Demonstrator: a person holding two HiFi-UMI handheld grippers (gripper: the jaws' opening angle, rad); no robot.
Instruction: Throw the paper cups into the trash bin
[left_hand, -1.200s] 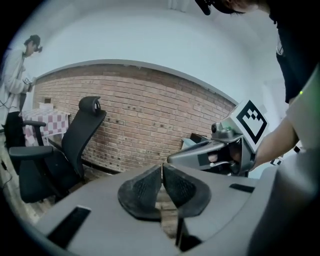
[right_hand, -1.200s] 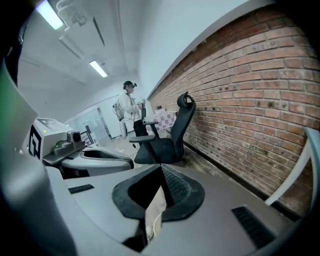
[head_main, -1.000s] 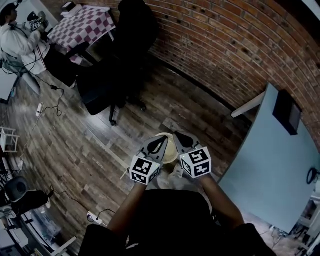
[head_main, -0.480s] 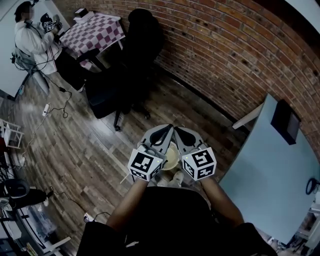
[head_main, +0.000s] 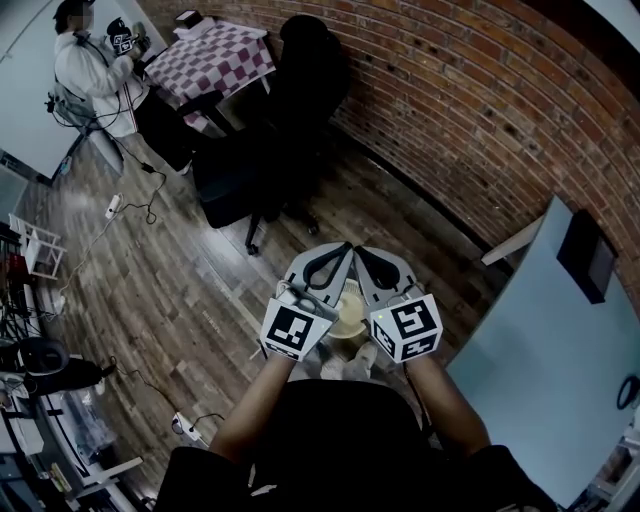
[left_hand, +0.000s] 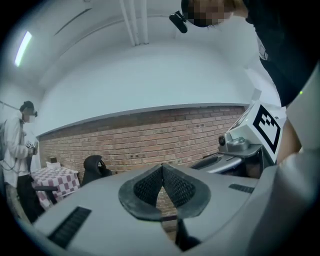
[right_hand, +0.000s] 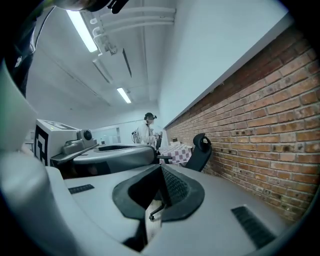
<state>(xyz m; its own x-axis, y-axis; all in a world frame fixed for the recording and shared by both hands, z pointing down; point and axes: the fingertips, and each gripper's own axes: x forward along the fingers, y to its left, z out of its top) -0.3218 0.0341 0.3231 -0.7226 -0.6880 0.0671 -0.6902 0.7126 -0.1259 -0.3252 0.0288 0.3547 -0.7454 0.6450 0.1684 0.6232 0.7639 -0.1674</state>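
- Left gripper (head_main: 345, 250), right gripper (head_main: 360, 252): tips higher in head view, now nearly meeting; previously apart.
- Pale round container (head_main: 350, 318): more covered by grippers.
- Checkered table (head_main: 215, 55), person in white (head_main: 90, 70), black chair (head_main: 300, 70): shifted rightward in frame.
- Blue-grey tabletop (head_main: 540, 340): shifted toward right edge.

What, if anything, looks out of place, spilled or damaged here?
Nothing looks spilled or damaged. The only untidy thing is the loose cables and a white power strip trailing across the wooden floor at the left of the head view.

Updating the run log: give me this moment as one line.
left gripper: shut | right gripper: shut | held: no cup seen | position: both side by side above round cream container
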